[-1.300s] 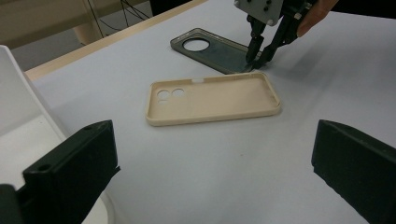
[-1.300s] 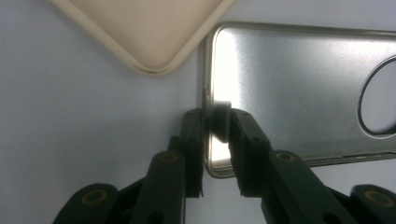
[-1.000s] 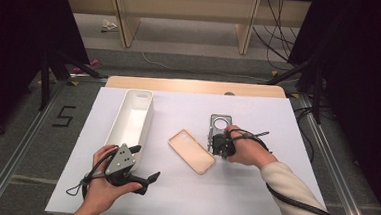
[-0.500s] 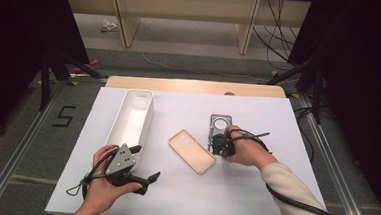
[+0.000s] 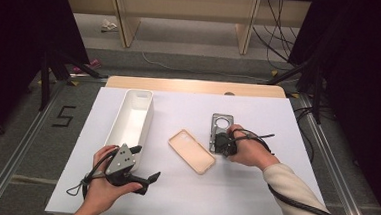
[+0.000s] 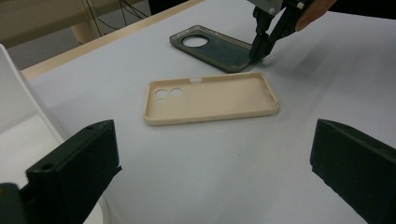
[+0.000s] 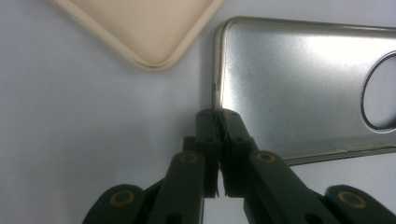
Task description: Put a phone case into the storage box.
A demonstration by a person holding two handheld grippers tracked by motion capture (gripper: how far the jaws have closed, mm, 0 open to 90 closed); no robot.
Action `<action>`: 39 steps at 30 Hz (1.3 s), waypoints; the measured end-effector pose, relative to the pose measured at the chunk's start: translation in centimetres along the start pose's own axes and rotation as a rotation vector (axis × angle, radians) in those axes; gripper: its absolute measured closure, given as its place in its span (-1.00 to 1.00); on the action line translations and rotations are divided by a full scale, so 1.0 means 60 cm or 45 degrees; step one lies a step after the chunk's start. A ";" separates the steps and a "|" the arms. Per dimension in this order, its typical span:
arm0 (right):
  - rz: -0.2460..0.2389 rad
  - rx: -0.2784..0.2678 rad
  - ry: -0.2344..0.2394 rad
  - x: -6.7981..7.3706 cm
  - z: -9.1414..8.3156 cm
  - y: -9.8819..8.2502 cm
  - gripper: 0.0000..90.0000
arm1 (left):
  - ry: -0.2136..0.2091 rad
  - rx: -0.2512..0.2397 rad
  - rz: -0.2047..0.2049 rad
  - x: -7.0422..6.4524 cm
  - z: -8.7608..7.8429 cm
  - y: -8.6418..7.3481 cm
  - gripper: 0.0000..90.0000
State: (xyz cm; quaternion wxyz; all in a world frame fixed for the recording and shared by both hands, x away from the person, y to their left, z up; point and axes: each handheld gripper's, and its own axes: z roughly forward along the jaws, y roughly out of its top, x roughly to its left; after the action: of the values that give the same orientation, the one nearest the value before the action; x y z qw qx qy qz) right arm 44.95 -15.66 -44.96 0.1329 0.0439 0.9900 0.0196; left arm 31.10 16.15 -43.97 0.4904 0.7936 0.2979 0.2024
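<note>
We pinch the grey case's edge, ready to lift it.

On the worktop (image 5: 253, 201), the bin (image 5: 134, 115) lies just beyond our left gripper (image 5: 144, 177), whose fingers (image 6: 74, 172) stand wide open and empty; the beige case (image 5: 192, 150) lies ahead of them. The grey case (image 7: 299, 88) lies flat, its near rim clamped between our right gripper's (image 7: 218, 122) fingers (image 7: 233, 135), shut tight on it. Next we judge a slow lift, keeping the thin rim from slipping. Since the earlier frame the cases lie unmoved; the right fingers have closed slightly.
</note>
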 end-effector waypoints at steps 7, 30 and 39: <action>0.023 -0.066 -0.033 -0.001 -0.013 -0.014 0.98 | 0.000 -0.001 -0.002 0.000 0.000 0.000 -0.99; 0.076 -0.316 -0.157 0.039 -0.030 -0.061 0.98 | 0.001 0.005 -0.008 0.000 0.003 0.001 -0.97; 0.126 -0.482 -0.169 0.057 -0.044 -0.072 0.98 | -0.003 0.009 -0.025 0.002 0.005 0.002 -0.96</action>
State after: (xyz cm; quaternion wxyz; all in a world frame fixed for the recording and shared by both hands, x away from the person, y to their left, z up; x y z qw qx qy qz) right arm 40.63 -19.70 -43.54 0.2025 0.0679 0.9543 0.2089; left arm 31.40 16.02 -44.00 0.4897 0.7927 0.3058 0.1956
